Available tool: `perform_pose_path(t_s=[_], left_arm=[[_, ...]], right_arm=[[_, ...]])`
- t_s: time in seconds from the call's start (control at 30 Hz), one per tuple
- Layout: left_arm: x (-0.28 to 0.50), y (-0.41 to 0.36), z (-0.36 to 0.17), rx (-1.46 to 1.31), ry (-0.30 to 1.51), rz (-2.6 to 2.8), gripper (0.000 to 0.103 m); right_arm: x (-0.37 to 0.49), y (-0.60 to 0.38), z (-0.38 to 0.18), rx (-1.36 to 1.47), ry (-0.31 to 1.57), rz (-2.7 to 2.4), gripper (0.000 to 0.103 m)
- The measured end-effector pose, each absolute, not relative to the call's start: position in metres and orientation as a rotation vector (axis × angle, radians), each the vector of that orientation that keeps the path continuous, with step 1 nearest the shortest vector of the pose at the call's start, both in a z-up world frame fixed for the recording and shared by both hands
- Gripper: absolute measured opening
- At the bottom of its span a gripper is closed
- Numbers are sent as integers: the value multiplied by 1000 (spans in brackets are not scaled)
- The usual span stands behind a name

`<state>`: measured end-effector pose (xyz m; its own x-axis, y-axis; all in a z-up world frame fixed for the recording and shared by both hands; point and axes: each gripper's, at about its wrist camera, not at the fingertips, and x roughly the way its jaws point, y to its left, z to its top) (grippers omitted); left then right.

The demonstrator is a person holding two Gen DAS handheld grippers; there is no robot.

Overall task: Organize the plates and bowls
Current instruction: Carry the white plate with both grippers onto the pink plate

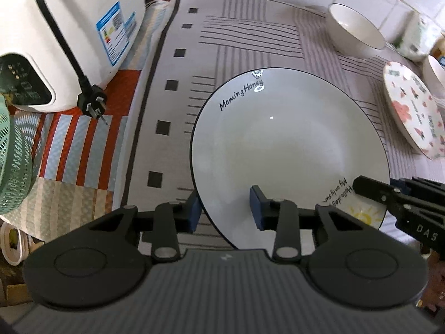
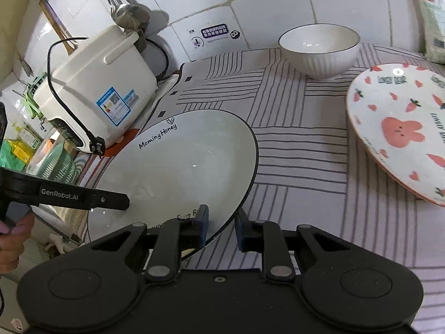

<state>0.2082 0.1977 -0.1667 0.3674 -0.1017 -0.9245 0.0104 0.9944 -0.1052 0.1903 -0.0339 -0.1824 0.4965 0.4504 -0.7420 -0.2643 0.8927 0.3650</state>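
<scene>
A white plate with a black rim and "Morning Honey" lettering (image 1: 289,150) lies on the striped mat; it also shows in the right wrist view (image 2: 183,167). My left gripper (image 1: 225,208) is open, its fingers straddling the plate's near-left rim. My right gripper (image 2: 221,224) is open, straddling the plate's near-right rim; it shows in the left wrist view (image 1: 370,192) over the rim. A rabbit-print plate (image 2: 400,130) lies to the right. A white ribbed bowl (image 2: 319,53) stands at the back.
A white rice cooker (image 2: 94,91) with a loose black plug (image 1: 91,103) stands left of the mat. A green mesh basket (image 1: 14,156) is at the far left. A tiled wall (image 2: 278,5) runs behind. A packet (image 2: 434,22) stands at back right.
</scene>
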Motion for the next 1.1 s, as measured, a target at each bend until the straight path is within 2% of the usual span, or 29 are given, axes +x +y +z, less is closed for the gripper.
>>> perform_pose_path(t_s=[0.67, 1.1], left_arm=[[195, 134, -86, -85, 1119, -187, 35], [201, 52, -57, 3, 1063, -310, 35]], right_arm=[[142, -94, -98, 223, 822, 357, 25], [122, -163, -75, 260, 781, 261, 25]])
